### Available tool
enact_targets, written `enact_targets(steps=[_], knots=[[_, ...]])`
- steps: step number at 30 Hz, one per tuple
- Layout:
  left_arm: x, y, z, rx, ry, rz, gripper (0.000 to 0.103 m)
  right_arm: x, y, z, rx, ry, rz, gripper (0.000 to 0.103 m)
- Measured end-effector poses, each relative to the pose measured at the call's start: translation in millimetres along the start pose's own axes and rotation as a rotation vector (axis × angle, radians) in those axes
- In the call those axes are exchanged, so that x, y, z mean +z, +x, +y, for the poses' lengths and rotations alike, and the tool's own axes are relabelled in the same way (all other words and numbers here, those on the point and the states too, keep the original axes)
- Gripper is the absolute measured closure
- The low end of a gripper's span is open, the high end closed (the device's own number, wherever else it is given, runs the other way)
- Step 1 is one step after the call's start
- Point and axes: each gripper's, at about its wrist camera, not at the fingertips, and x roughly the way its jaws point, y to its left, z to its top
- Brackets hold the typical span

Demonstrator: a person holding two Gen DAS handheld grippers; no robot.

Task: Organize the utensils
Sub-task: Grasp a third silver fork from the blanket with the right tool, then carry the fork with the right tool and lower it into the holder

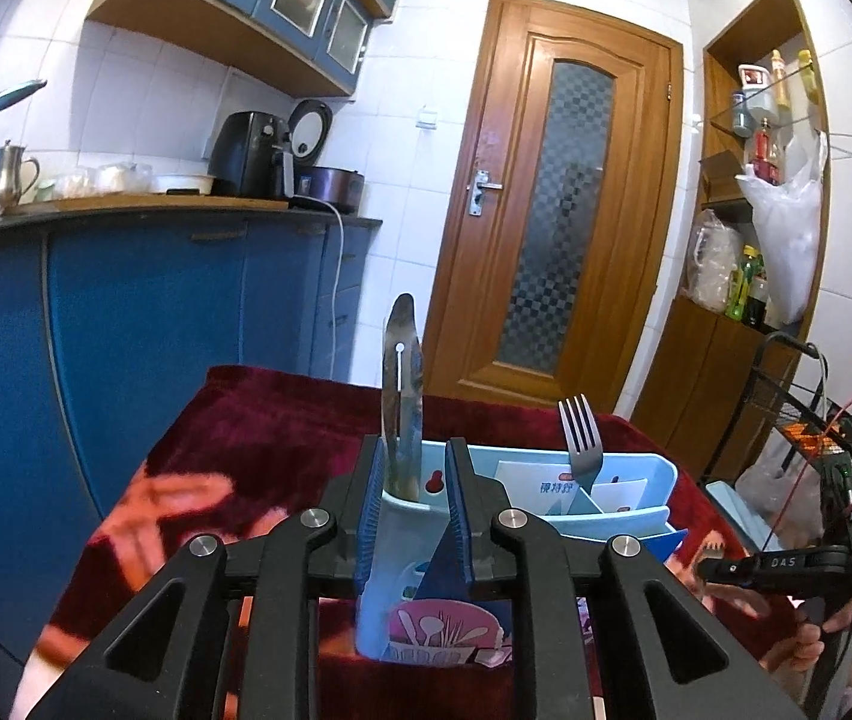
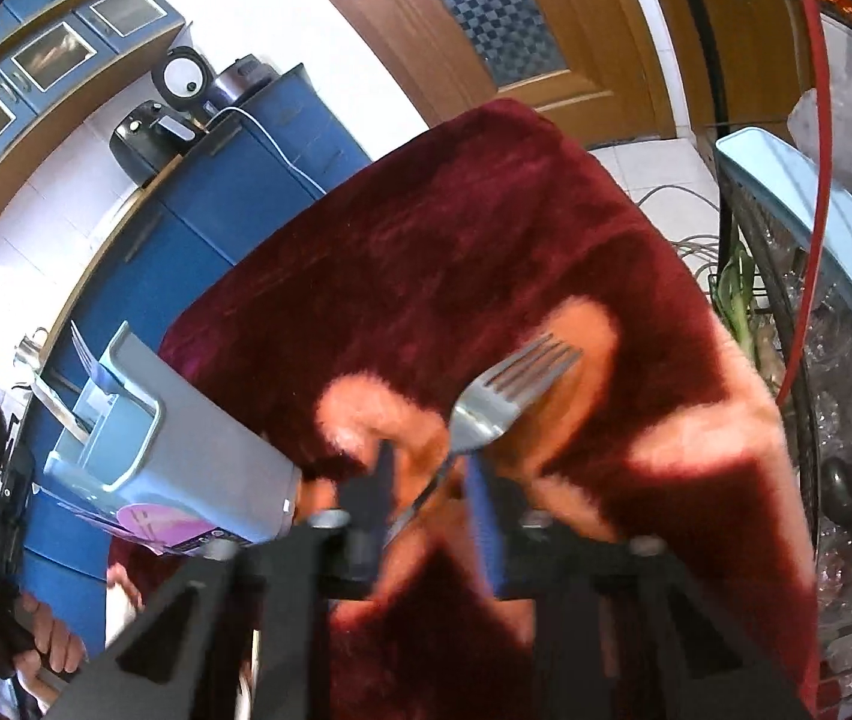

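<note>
- The table (image 2: 486, 228), draped in a dark red plush cloth with pale orange patterning, carried everything; the cloth looked soft enough to let a thin handle sink in slightly.
- The pale blue utensil holder (image 1: 636, 480) stood near the table's left edge as the right wrist view showed it, with divided compartments; it seemed light plastic, likely to tip or slide if pushed.
- The left gripper (image 1: 411, 516) had its blue pads on either side of the holder's near end compartment wall; whether the pads truly pressed on it could not be told.
- A flat metal utensil (image 1: 402, 396) stood upright in that end compartment, rising just beyond the left gripper's fingertips.
- One fork (image 1: 582, 438) stood tines-up in a neighbouring compartment.
- A second fork (image 2: 504, 396) lay toward the middle of the table, tines pointing away; it was stiff, smooth steel, probably slippery, best pinched mid-handle.
- The right gripper (image 2: 432, 480) was nearly closed with the fork's slim handle between its pads, apparently nipping it, though motion blur left this uncertain.
</note>
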Motion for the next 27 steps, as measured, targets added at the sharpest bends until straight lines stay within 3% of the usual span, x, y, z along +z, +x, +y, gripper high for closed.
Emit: enact_targets(steps=[8, 18, 27], knots=[[2, -12, 4, 0.001, -0.006, 0.008, 0.082, -2, -28, 13, 0.039, -0.046, -0.139, 0.097], [4, -25, 11, 0.012, -0.007, 0.023, 0.082, -16, -85, 64, -0.006, -0.227, -0.353, 0.100], [1, -28, 25, 0.050, -0.036, 0.050, 0.082, -16, -106, 112, -0.023, -0.365, -0.463, 0.100]])
